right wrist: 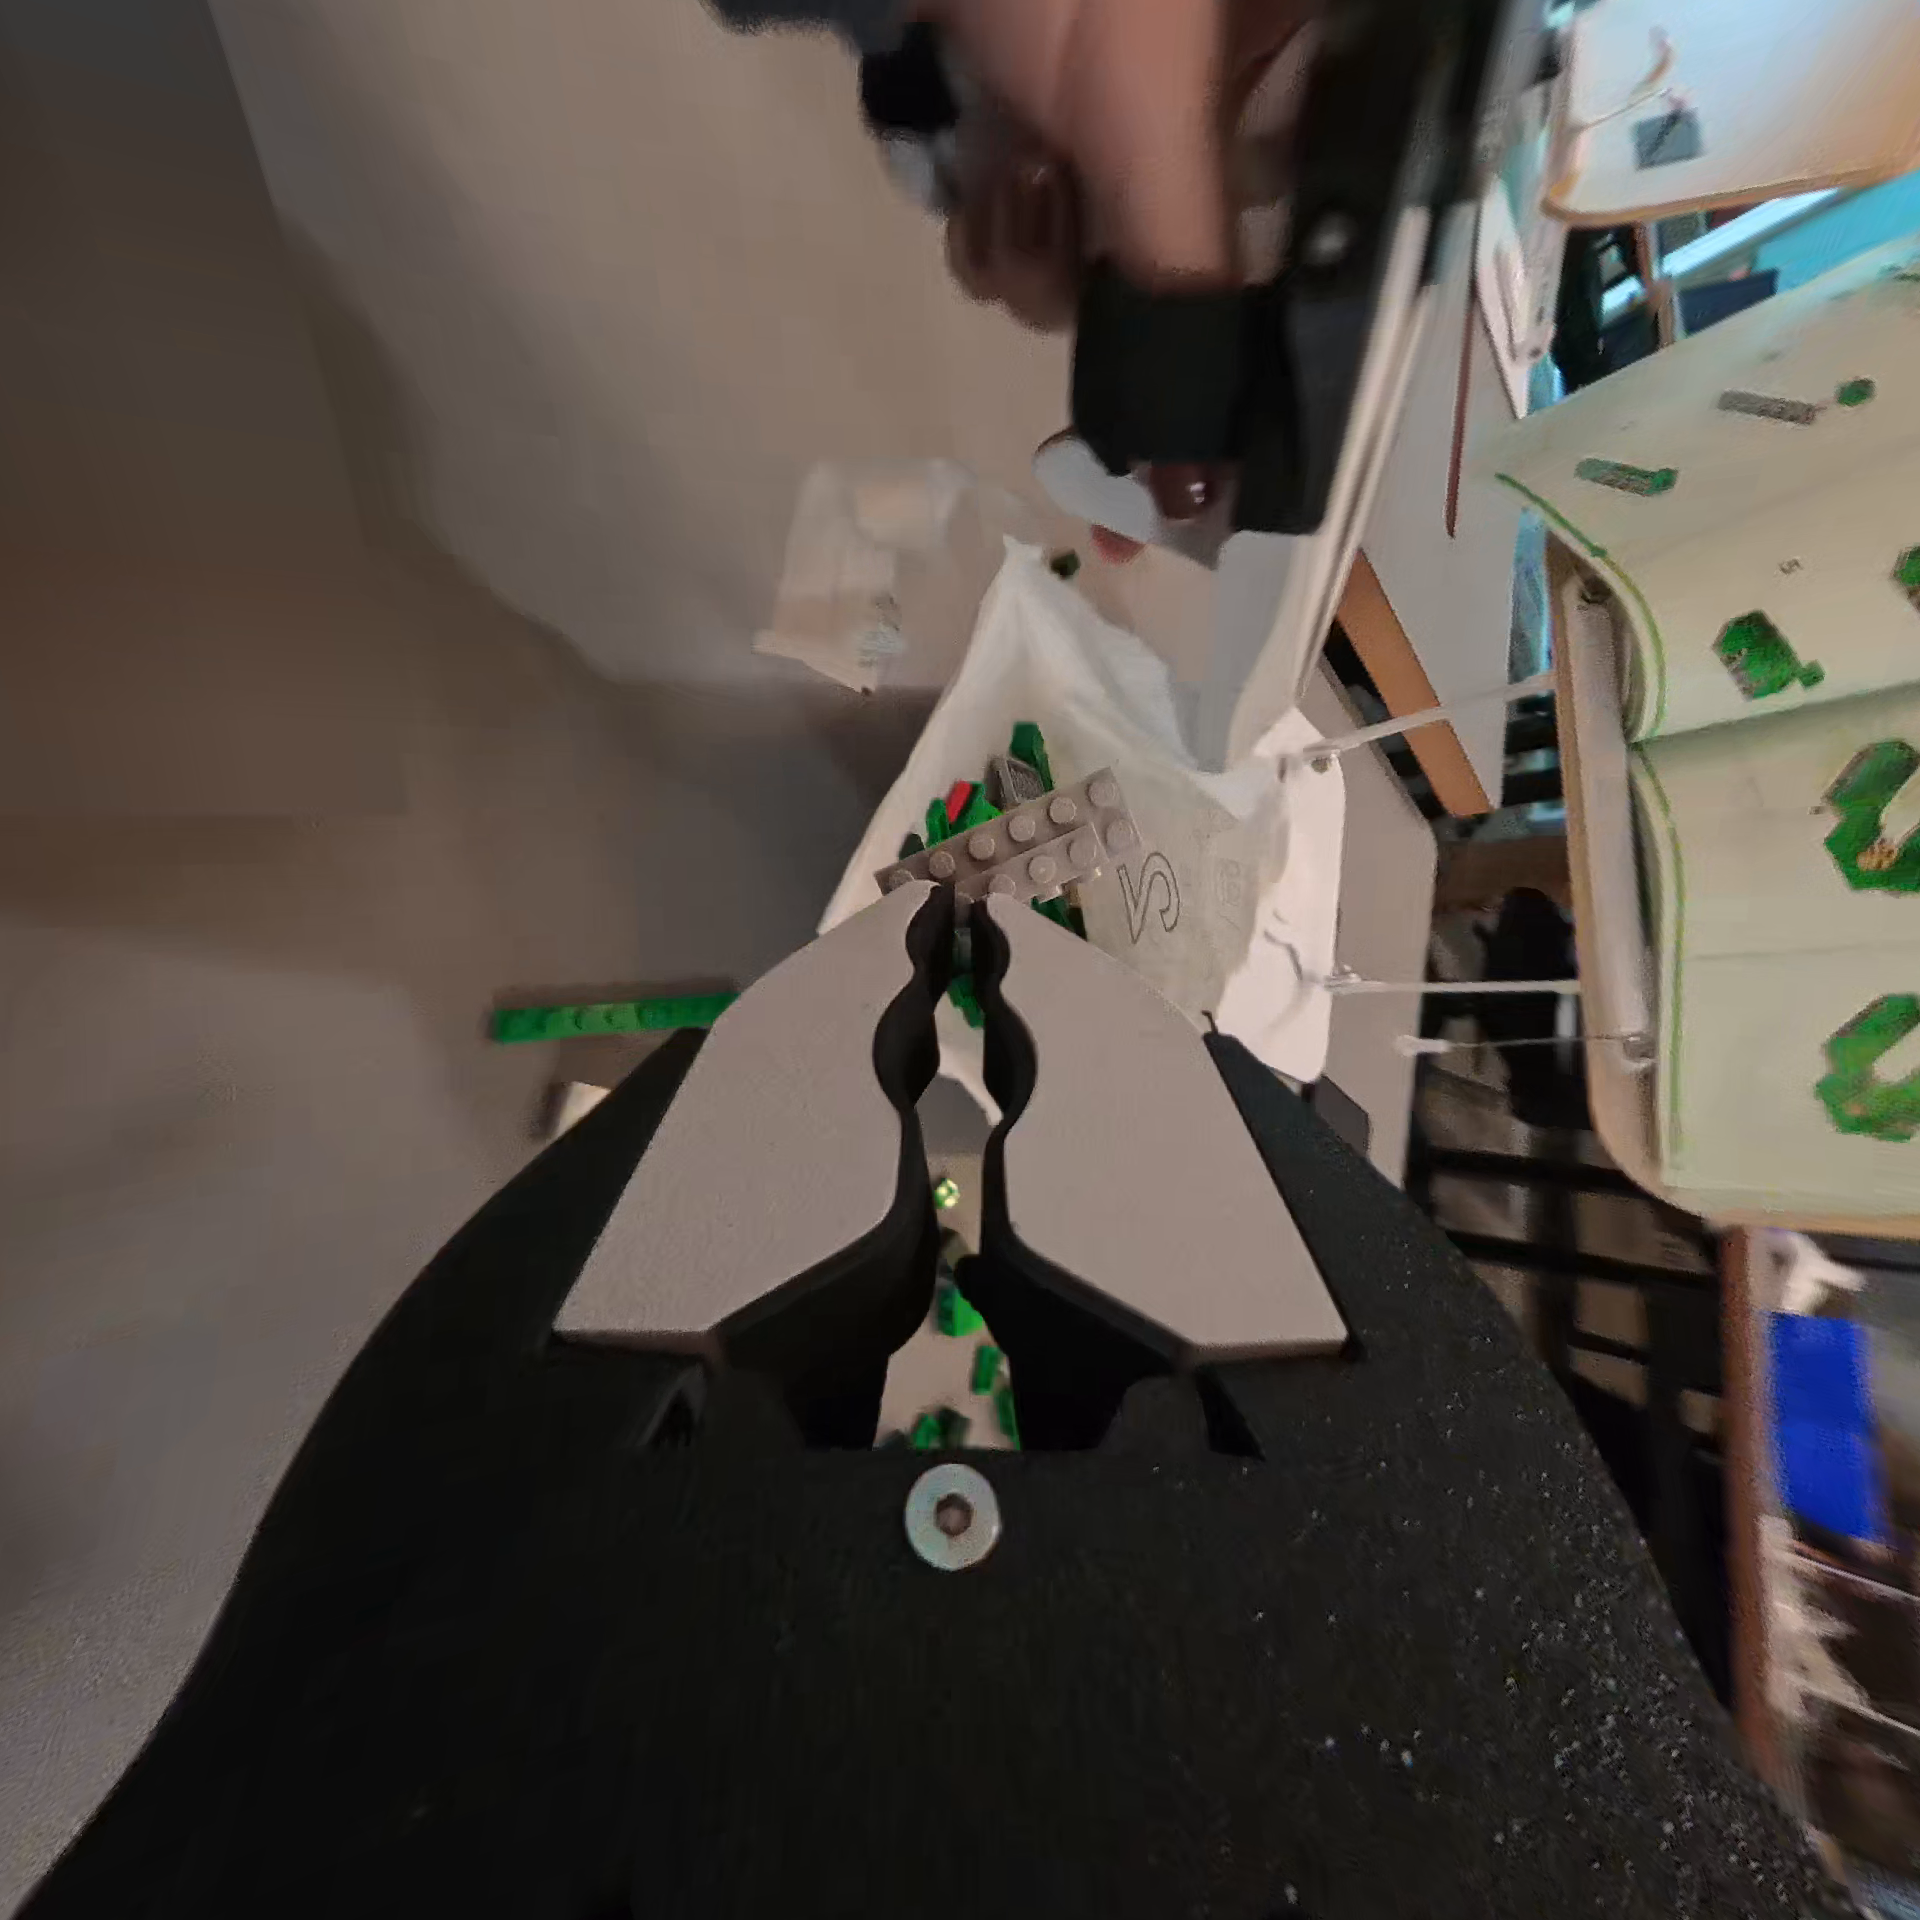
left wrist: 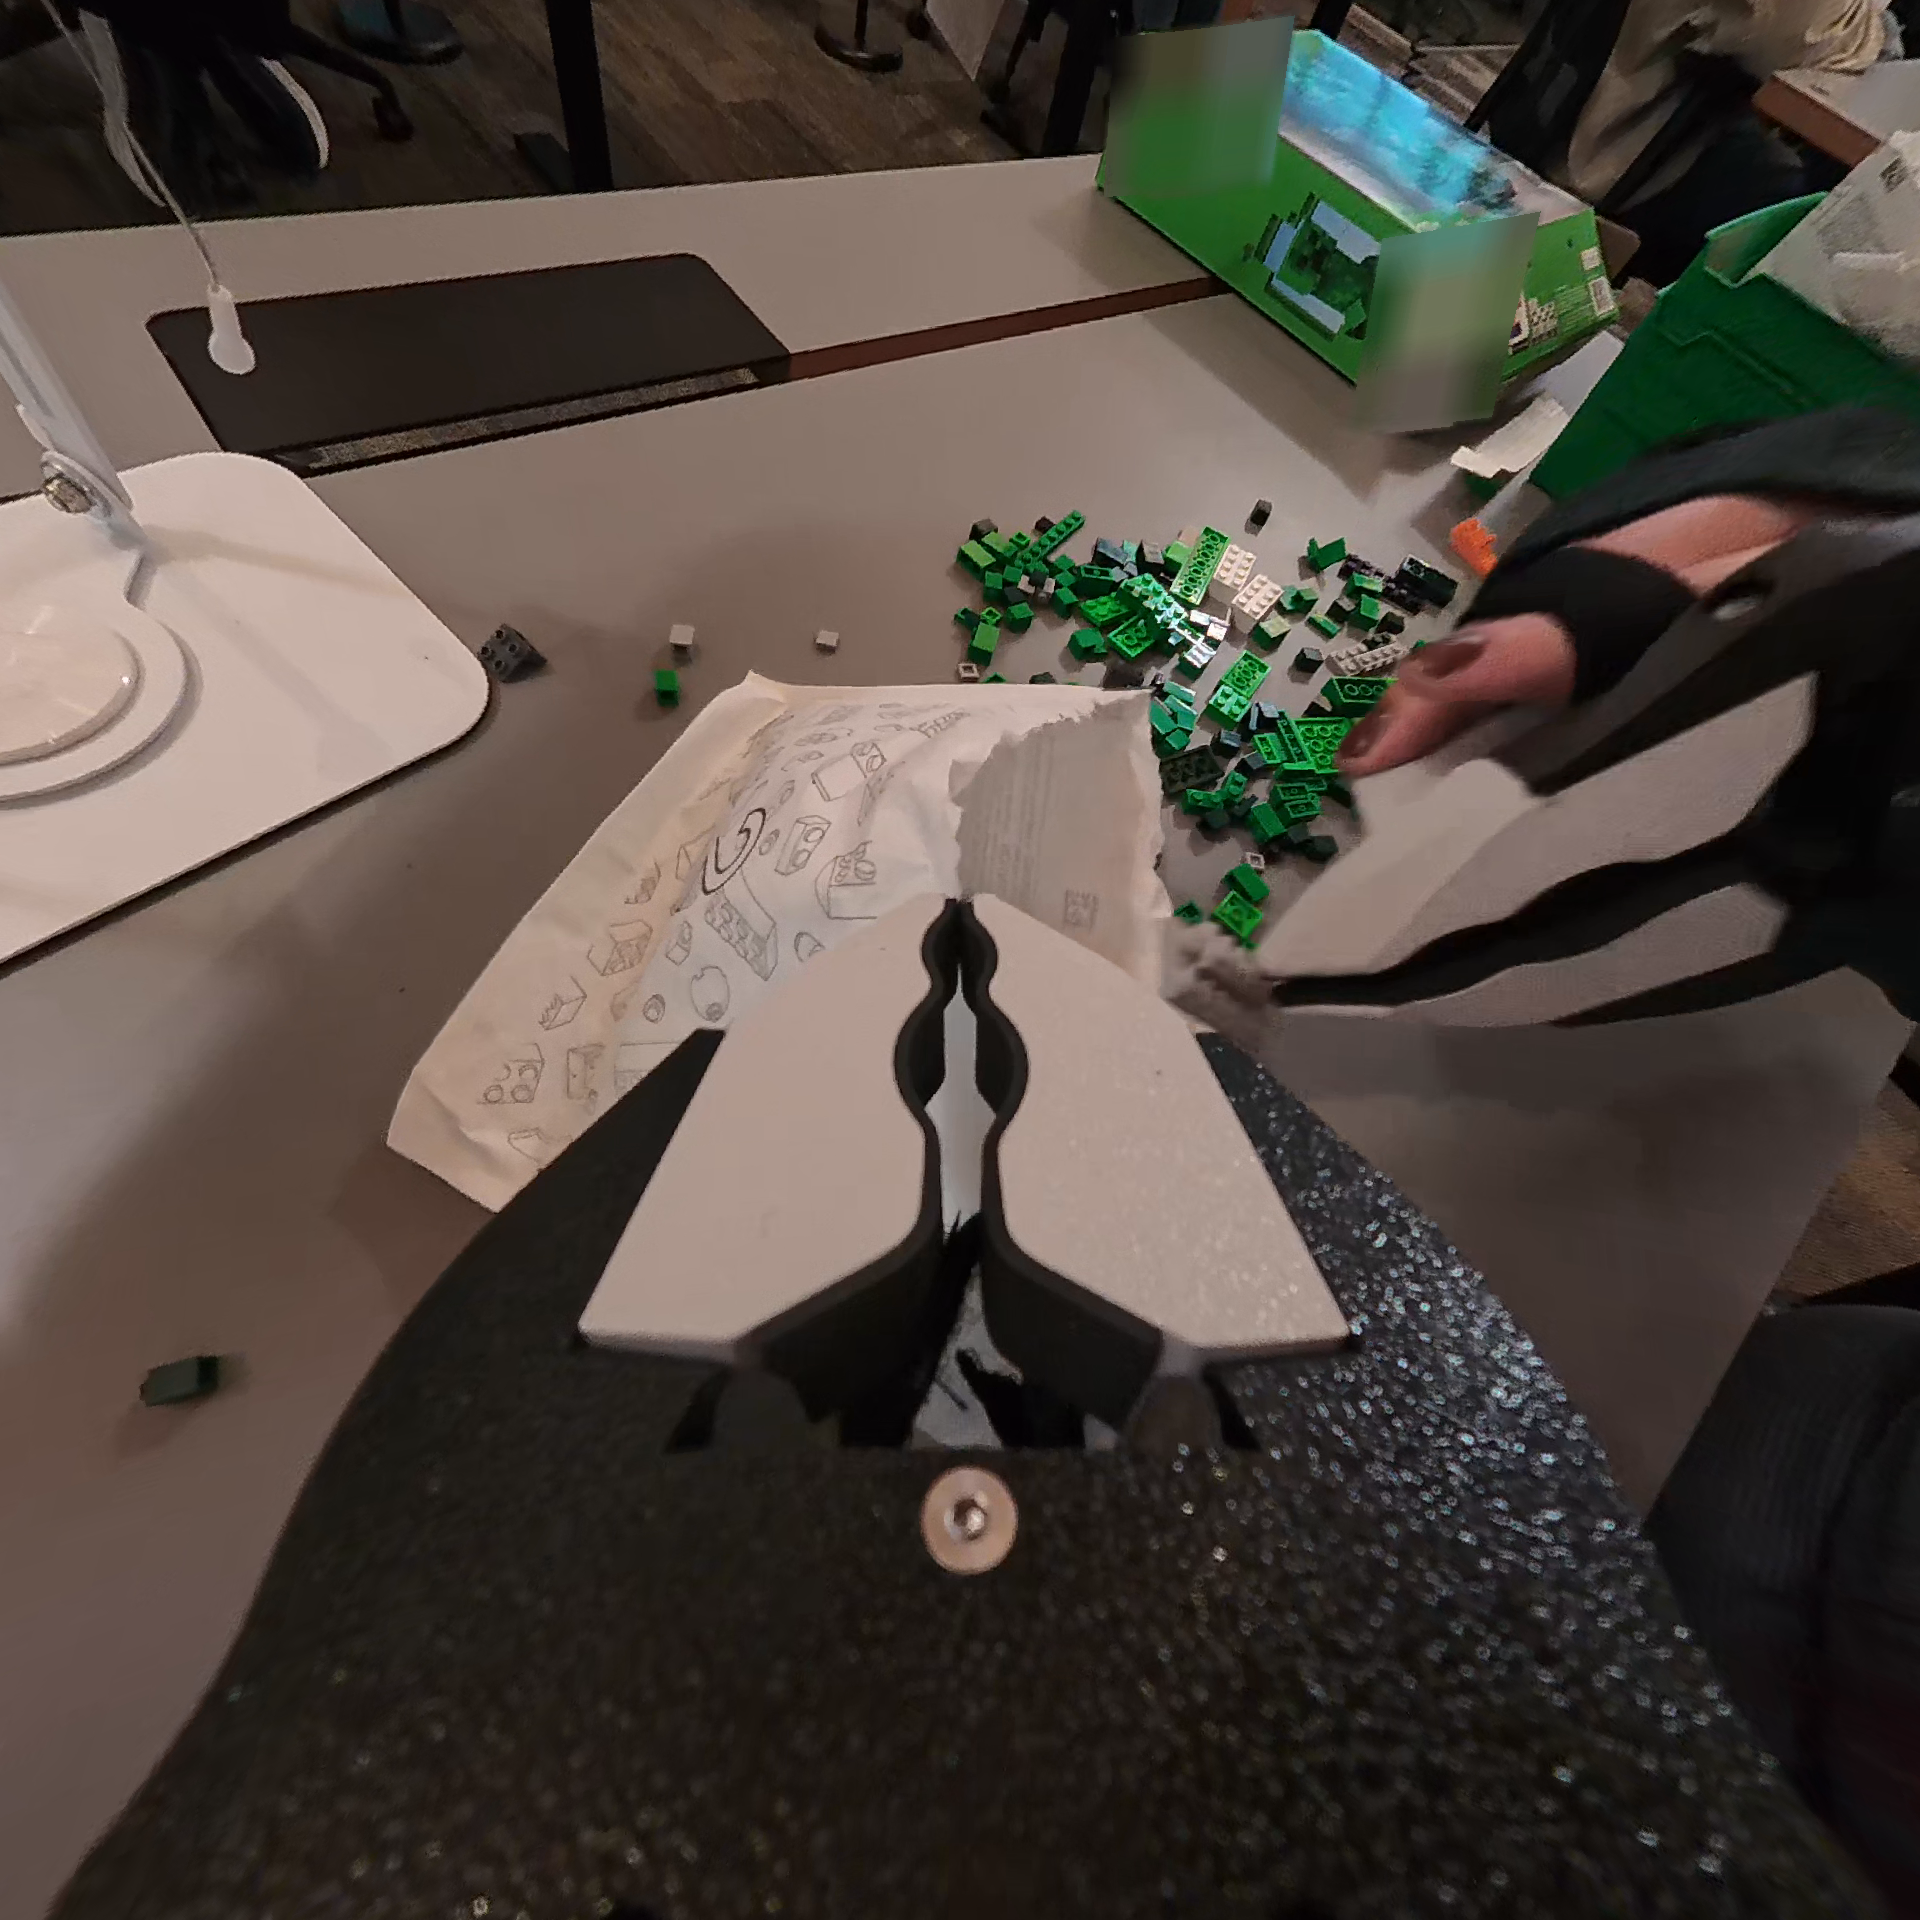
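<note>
left gripper pinches the torn white paper bag mid-frame; right gripper clamps a grey studded plate at centre.

Green box partly covered by blur patches; green bin cut off at right edge. Right wrist view motion-smeared: hand w/ black strap soft, paper bag contents mostly hidden.
</note>
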`<state>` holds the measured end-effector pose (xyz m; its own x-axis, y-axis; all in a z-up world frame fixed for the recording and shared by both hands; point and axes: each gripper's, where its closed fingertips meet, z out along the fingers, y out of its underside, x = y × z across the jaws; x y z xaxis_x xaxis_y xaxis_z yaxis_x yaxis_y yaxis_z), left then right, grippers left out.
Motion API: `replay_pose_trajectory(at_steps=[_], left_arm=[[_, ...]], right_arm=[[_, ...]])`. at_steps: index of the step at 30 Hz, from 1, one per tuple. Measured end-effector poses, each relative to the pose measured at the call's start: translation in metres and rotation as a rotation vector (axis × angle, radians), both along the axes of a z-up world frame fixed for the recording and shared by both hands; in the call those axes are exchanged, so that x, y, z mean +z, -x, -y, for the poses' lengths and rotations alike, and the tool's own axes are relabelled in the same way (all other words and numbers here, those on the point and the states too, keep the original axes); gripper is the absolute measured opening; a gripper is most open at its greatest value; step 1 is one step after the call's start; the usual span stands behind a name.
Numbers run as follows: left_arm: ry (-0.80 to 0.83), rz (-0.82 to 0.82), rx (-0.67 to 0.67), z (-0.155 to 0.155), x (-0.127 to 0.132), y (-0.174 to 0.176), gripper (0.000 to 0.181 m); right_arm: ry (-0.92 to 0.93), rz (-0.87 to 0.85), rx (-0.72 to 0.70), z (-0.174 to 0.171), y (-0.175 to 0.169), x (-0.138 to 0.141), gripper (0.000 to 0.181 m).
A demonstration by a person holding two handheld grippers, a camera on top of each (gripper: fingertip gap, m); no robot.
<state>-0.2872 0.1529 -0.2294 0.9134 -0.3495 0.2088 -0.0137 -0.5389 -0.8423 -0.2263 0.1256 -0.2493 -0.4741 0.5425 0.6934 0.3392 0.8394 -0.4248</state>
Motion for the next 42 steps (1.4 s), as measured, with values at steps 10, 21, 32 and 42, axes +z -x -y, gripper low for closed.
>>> replay_pose_trajectory(at_steps=[10,21,32,42], left_arm=[[-0.010,0.001,-0.029,0.004,0.005,-0.006,0.000],[0.004,0.007,-0.013,0.002,0.000,0.002,0.000],[-0.002,-0.011,-0.012,0.000,-0.002,0.002,0.000],[0.001,-0.003,-0.030,-0.001,-0.004,-0.001,0.000]], right_arm=[[-0.232,0.083,-0.058,-0.020,0.024,-0.029,0.011],[0.202,-0.377,-0.166,-0.028,-0.012,0.026,0.023],[0.317,-0.985,-0.430,-0.083,-0.063,0.023,0.016],[0.287,-0.940,-0.416,-0.080,-0.059,0.013,0.011]])
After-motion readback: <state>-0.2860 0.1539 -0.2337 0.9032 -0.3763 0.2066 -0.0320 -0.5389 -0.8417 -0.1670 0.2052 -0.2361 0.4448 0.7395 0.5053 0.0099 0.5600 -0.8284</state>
